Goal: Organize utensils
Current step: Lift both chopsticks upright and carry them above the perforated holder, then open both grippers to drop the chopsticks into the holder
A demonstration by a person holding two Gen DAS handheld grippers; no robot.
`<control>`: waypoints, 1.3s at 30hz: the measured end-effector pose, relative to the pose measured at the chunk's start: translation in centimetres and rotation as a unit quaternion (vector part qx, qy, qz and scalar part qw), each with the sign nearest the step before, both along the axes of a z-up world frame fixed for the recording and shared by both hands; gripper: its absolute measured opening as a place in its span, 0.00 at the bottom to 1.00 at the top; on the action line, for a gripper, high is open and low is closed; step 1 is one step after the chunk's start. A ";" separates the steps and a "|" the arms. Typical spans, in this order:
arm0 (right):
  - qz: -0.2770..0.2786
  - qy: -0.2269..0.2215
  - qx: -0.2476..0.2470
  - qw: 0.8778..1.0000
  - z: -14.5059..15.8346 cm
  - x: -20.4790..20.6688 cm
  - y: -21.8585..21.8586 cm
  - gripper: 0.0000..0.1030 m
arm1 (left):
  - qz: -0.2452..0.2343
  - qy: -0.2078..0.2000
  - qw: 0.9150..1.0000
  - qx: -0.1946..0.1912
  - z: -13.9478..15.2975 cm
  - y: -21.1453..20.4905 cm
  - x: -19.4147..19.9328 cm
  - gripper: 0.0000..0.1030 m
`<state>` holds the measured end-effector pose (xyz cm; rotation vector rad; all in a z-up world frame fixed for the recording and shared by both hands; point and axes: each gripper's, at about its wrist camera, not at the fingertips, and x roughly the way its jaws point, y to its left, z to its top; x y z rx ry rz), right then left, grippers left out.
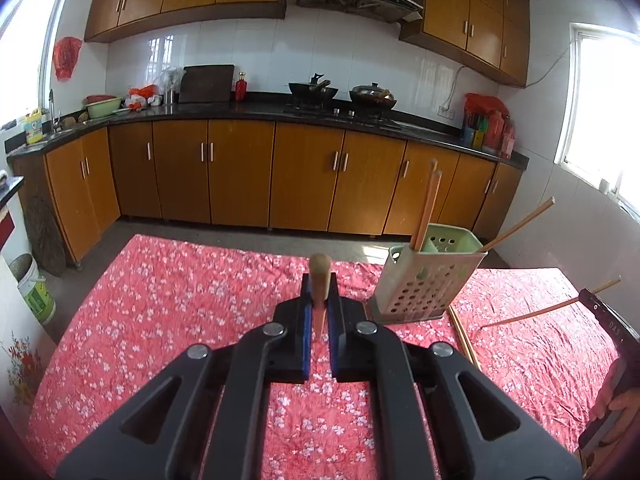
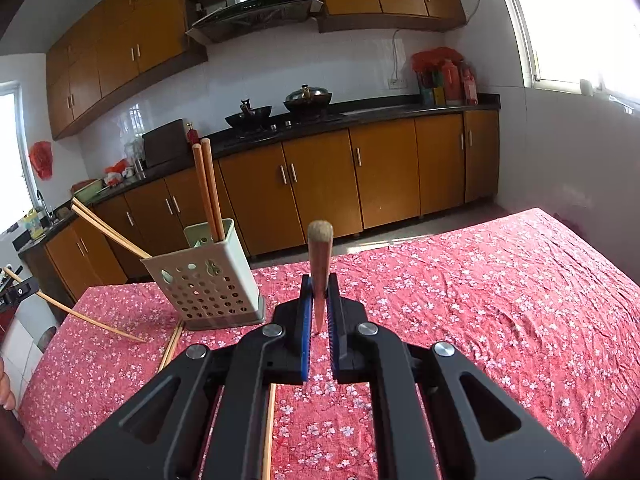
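A pale green perforated utensil holder (image 1: 426, 278) stands on the red floral tablecloth (image 1: 180, 300), with wooden chopsticks (image 1: 427, 204) upright in it and others leaning out. It also shows in the right wrist view (image 2: 208, 276). My left gripper (image 1: 320, 292) is shut on a wooden chopstick (image 1: 320, 276) that points forward, left of the holder. My right gripper (image 2: 320, 292) is shut on another wooden chopstick (image 2: 320, 256), right of the holder. The right gripper's chopstick (image 1: 552, 308) shows at the right in the left view. Loose chopsticks (image 2: 170, 348) lie by the holder's base.
Brown kitchen cabinets (image 1: 240, 172) and a dark counter with woks (image 1: 314, 90) run along the far wall beyond the table edge. A white bucket (image 1: 34, 288) stands on the floor at left. A window (image 2: 580, 20) is at the right.
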<state>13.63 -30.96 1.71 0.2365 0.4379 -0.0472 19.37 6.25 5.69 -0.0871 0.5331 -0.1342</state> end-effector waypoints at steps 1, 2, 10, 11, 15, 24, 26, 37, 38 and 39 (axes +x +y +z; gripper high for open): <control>0.003 -0.002 0.002 1.000 0.3 -0.1 0.2 0.07 | -0.006 -0.001 1.000 -0.003 0.4 -0.1 -0.1 0.07; 0.008 -0.006 0.006 1.000 0.9 -0.1 0.3 0.07 | -0.013 -0.003 1.000 -0.006 1.0 -0.2 -0.2 0.07; 0.087 -0.075 0.046 0.992 8.4 -1.6 2.2 0.07 | -0.080 -0.047 0.995 -0.027 7.0 -3.1 -1.6 0.07; 0.092 -0.089 0.046 0.991 9.4 -1.8 2.5 0.07 | -0.085 -0.060 0.994 -0.029 8.0 -3.7 -1.7 0.07; 0.099 -0.140 0.033 0.985 12.4 -1.7 3.8 0.07 | -0.078 -0.107 0.990 -0.040 11.1 -5.6 -1.6 0.07; 0.078 -0.174 -0.017 0.982 11.3 3.5 6.8 0.07 | -0.047 -0.121 0.990 -0.046 10.9 -8.5 3.3 0.07; 0.075 -0.156 -0.026 0.985 10.0 5.1 7.3 0.07 | -0.049 -0.108 0.992 -0.048 9.8 -8.7 4.2 0.07; 0.087 -0.072 -0.002 0.994 6.5 8.3 7.6 0.08 | -0.056 -0.053 0.996 -0.043 5.3 -9.6 8.1 0.08; 0.087 -0.069 -0.001 0.994 6.5 8.3 7.6 0.08 | -0.057 -0.051 0.996 -0.041 5.2 -9.8 8.3 0.08; 0.088 -0.066 -0.001 0.994 6.3 8.4 7.5 0.08 | -0.055 -0.049 0.996 -0.039 5.1 -9.9 8.3 0.08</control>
